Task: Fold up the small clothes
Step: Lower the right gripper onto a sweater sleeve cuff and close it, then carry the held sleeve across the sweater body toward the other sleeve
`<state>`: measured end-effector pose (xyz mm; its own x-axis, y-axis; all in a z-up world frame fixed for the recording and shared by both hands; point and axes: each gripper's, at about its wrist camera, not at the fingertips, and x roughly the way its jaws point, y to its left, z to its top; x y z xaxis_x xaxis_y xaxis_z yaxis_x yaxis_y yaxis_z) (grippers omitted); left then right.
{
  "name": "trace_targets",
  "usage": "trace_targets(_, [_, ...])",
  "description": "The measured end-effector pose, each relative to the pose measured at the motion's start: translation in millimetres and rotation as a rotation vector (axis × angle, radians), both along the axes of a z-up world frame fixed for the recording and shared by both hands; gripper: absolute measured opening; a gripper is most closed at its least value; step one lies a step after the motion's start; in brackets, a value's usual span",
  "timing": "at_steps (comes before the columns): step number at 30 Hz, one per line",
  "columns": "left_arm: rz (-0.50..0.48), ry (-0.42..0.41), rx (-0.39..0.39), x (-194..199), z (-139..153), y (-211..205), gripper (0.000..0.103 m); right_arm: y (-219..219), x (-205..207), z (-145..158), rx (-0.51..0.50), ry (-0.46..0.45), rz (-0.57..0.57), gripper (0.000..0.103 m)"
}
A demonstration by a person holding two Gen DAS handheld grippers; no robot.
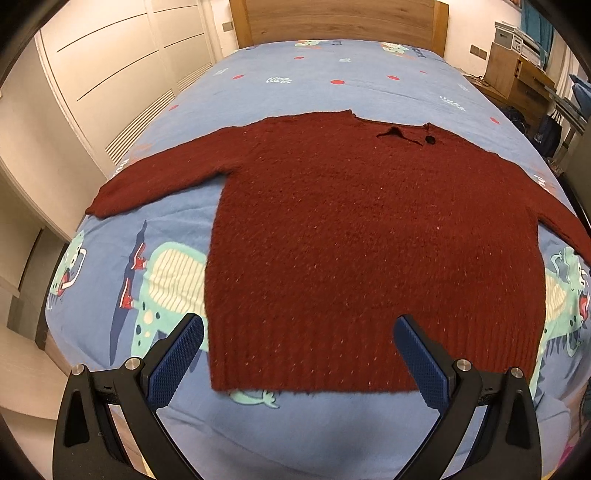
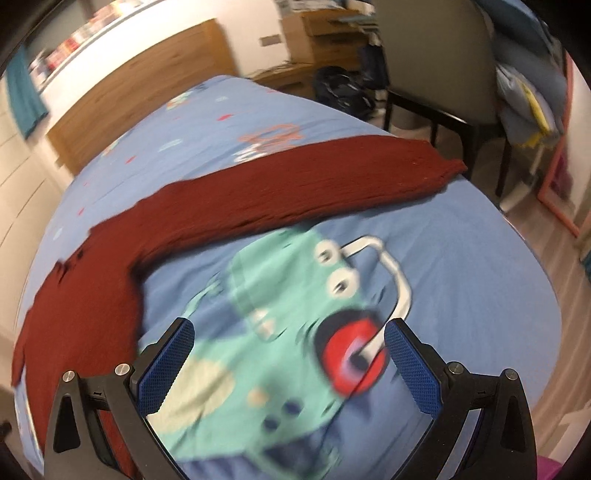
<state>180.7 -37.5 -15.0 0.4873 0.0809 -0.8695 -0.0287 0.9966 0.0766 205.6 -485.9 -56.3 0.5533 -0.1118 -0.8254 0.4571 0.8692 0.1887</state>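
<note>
A dark red knitted sweater (image 1: 369, 240) lies flat on the blue bed sheet (image 1: 332, 88), sleeves spread out to both sides, neck at the far end. My left gripper (image 1: 299, 328) is open and empty, hovering over the sweater's hem. In the right wrist view the sweater's right sleeve (image 2: 295, 184) stretches across the bed to its cuff near the right edge, and part of the body (image 2: 81, 295) shows at the left. My right gripper (image 2: 290, 332) is open and empty above the sheet's green monster print (image 2: 273, 295), beside the sweater. The right wrist view is blurred.
A wooden headboard (image 1: 340, 18) stands at the far end of the bed. White wardrobe doors (image 1: 110, 66) line the left side. A wooden desk (image 1: 517, 77) and a chair (image 2: 436, 74) with bags stand to the right of the bed.
</note>
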Motion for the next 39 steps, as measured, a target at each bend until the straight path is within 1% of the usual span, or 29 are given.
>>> trace_targets(5, [0.005, 0.017, 0.006, 8.4, -6.5, -2.9, 0.101, -44.3, 21.9, -22.3, 0.079, 0.012, -0.081, 0.102])
trace_targets(8, [0.007, 0.022, 0.014, 10.3, -9.5, -3.4, 0.101, -67.1, 32.6, -33.1, 0.11, 0.021, -0.125, 0.102])
trace_targets(14, [0.017, 0.031, 0.02, 14.2, -14.6, -2.5, 0.101, -104.9, 53.3, -39.8, 0.184, -0.036, -0.19, 0.101])
trace_targets(16, [0.018, 0.034, 0.025, 14.5, -16.1, -1.9, 0.101, -118.0, 60.4, -39.9, 0.215, -0.064, -0.218, 0.1])
trace_targets(21, [0.022, 0.048, 0.034, 14.9, -20.8, 0.5, 0.101, -153.6, 74.0, -43.2, 0.287, -0.125, -0.29, 0.087])
trace_targets(22, [0.025, 0.053, 0.034, 14.8, -22.1, 1.8, 0.101, -162.1, 75.8, -44.2, 0.305, -0.14, -0.31, 0.086])
trace_targets(25, [0.029, 0.061, 0.034, 14.6, -24.2, 3.5, 0.101, -179.4, 77.0, -46.1, 0.342, -0.176, -0.35, 0.079])
trace_targets(26, [0.03, 0.063, 0.036, 14.9, -25.0, 4.1, 0.101, -186.1, 77.4, -47.0, 0.357, -0.19, -0.367, 0.074])
trace_targets(27, [0.031, 0.064, 0.036, 14.9, -25.6, 4.5, 0.101, -192.3, 77.4, -47.8, 0.369, -0.199, -0.382, 0.066])
trace_targets(28, [0.031, 0.065, 0.036, 14.9, -26.2, 5.1, 0.101, -197.9, 77.1, -49.0, 0.381, -0.207, -0.404, 0.062])
trace_targets(29, [0.031, 0.064, 0.035, 14.5, -26.7, 5.2, 0.101, -203.9, 76.1, -50.5, 0.39, -0.211, -0.425, 0.051])
trace_targets(30, [0.031, 0.065, 0.035, 14.1, -27.0, 5.2, 0.101, -208.8, 75.5, -51.9, 0.398, -0.211, -0.443, 0.042])
trace_targets(31, [0.029, 0.067, 0.033, 13.7, -27.6, 5.7, 0.101, -215.3, 74.9, -54.4, 0.416, -0.214, -0.465, 0.038])
trace_targets(33, [0.03, 0.069, 0.03, 13.5, -29.0, 6.8, 0.101, -223.8, 73.7, -58.3, 0.446, -0.217, -0.489, 0.022])
trace_targets(35, [0.034, 0.071, 0.018, 12.8, -29.4, 8.7, 0.101, -231.0, 73.3, -59.2, 0.459, -0.205, -0.508, 0.011])
trace_targets(39, [0.05, 0.072, -0.008, 13.1, -29.1, 14.9, 0.101, -235.4, 81.2, -48.7, 0.446, -0.201, -0.48, 0.009])
